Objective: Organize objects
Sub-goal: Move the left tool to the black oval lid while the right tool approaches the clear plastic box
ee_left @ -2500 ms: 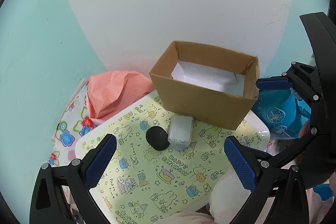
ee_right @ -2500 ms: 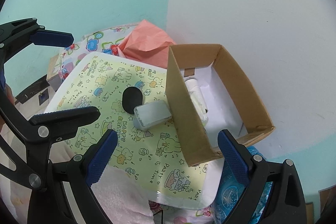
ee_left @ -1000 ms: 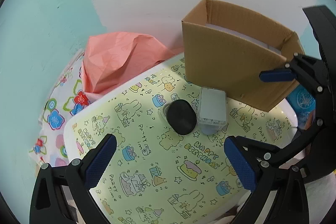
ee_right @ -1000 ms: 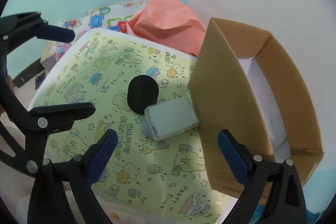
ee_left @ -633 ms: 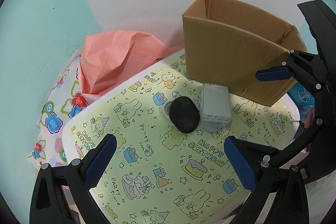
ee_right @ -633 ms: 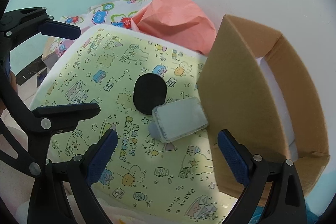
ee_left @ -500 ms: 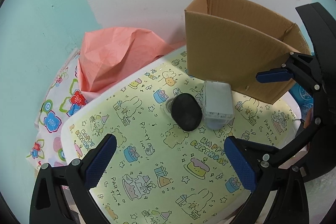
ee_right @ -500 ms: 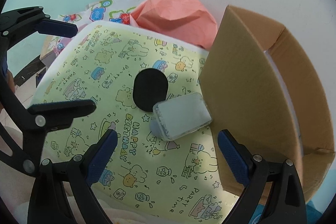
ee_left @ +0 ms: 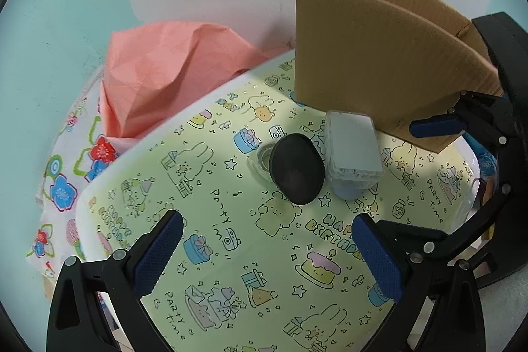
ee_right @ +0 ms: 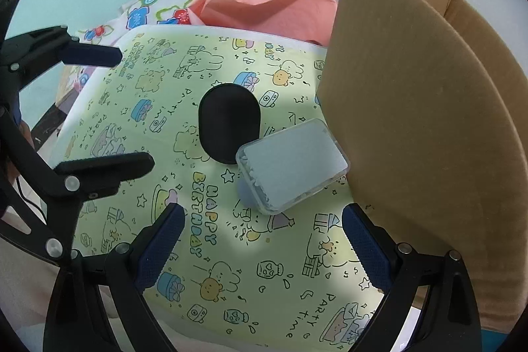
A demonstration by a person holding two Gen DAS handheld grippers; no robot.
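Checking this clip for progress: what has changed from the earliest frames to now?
Both open grippers, left gripper and right gripper, have come down closer to the black oval case and the clear rectangular plastic box; the brown cardboard box now hides its inside from both cameras. Nothing was grasped or released. The case, plastic box, cardboard box and crumpled pink paper lie as before on the party-print tabletop.

Both open grippers have dropped closer to the yellow party-print tray; the brown cardboard box now hides its white interior from both cameras.
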